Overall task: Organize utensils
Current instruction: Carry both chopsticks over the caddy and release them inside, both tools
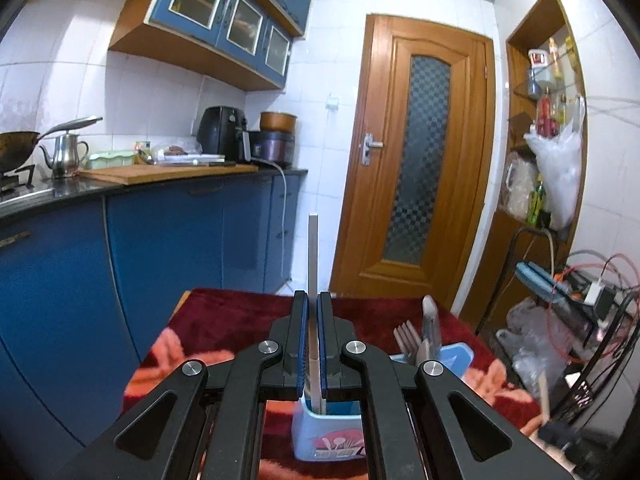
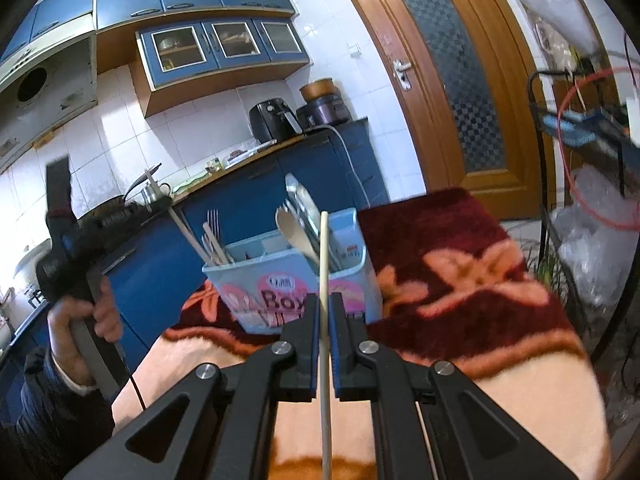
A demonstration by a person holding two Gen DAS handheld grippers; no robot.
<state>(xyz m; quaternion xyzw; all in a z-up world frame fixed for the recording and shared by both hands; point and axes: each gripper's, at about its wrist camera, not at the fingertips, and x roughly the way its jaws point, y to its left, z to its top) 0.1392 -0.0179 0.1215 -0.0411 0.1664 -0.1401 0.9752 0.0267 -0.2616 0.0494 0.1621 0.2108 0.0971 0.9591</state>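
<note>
A light blue utensil box [image 2: 296,280] with pink print stands on a red flowered cloth [image 2: 460,264]. It holds forks, chopsticks, a wooden spoon [image 2: 294,232] and metal spoons. My left gripper [image 1: 313,300] is shut on a pale chopstick [image 1: 313,256], held upright with its lower end inside the box [image 1: 324,432]. My right gripper [image 2: 326,300] is shut on another pale chopstick [image 2: 325,256], just in front of the box. The left gripper also shows at the left of the right wrist view [image 2: 64,240], held by a hand.
Blue kitchen cabinets [image 1: 160,240] with a dark counter run along the left. A wooden door [image 1: 416,160] stands behind the table. A wire rack [image 1: 580,312] with cables and plastic bags is at the right.
</note>
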